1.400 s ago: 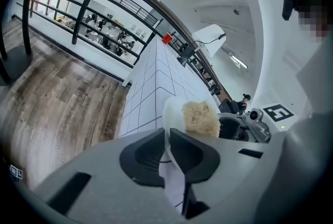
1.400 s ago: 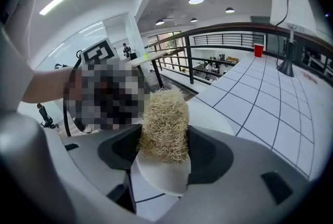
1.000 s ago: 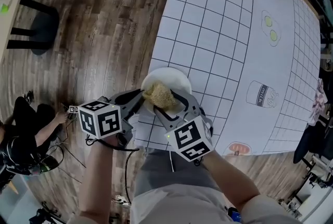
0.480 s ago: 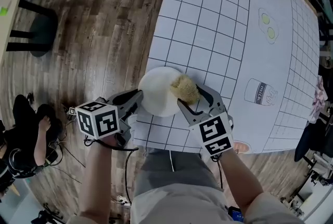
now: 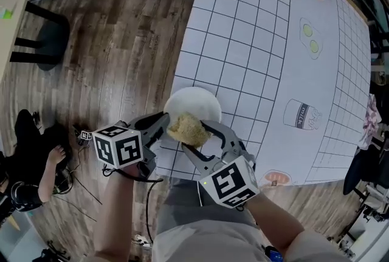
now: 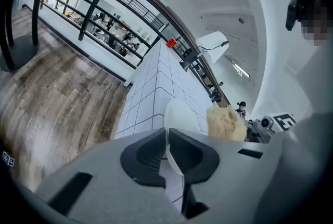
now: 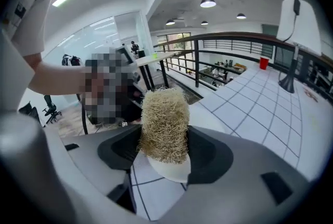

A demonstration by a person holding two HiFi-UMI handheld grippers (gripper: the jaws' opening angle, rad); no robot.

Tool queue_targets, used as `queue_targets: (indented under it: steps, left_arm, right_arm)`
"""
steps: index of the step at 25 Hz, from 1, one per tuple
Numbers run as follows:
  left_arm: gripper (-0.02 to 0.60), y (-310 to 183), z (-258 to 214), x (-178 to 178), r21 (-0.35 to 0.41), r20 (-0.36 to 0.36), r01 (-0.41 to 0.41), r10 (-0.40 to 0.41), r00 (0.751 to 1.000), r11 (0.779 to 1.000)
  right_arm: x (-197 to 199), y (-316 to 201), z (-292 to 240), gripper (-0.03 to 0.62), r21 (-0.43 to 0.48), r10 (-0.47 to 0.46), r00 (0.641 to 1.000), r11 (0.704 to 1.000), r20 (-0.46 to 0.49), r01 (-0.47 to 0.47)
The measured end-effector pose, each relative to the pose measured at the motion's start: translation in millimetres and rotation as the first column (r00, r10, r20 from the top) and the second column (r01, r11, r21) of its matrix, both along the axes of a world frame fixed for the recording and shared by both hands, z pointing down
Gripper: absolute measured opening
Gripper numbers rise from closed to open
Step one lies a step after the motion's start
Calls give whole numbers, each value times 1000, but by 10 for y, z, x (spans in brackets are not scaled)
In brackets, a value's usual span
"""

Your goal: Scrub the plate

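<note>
From above, my left gripper point(image 5: 161, 125) pinches the near-left rim of the plate point(image 5: 200, 103), at the near edge of the white gridded table point(image 5: 243, 48) beside a wood floor point(image 5: 121, 42). My right gripper point(image 5: 194, 133) clamps the sponge point(image 5: 187, 129) against the plate's near part. In the left gripper view my jaws are pressed onto the thin rim, with dark railings point(image 6: 104, 4) behind. In the right gripper view my jaws squeeze the sponge over the plate, and a lamp point(image 7: 296, 25) stands far back on the table.
</note>
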State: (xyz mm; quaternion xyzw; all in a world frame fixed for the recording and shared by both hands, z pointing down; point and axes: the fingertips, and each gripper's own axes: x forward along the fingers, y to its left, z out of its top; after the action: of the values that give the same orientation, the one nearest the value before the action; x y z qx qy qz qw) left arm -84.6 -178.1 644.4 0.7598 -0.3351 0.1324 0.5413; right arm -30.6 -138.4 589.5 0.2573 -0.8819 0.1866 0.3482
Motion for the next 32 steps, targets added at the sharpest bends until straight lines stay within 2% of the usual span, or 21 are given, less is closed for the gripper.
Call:
queue_targets:
  steps: [2,7,11,20,32]
  left_arm:
    - [32,-9,4,15,0,2,-3,3,1000,1000]
    - [32,-46,40,-46,0,13,14,-14,1000,1000]
    - [32,-45,50,-35,0,2,13,-13,1000,1000]
    - [32,-61,5,-9,14,-17,-8,8,1000,1000]
    - [32,-18,43,-54,-8,-30,2,-2,1000,1000]
  right_arm:
    - [-152,79,79,264,-21,-27,1000,999,-10,27]
    - [-238,108,222,264,-98,59,998,994,17,-57]
    - [-151,138,367,264,-131,40,997,990,-71,-49]
    - [-96,188,487,264,-98,-24,990,995,-142,10]
    - [391,160,439,264,-109,60,988,991,-146,-76]
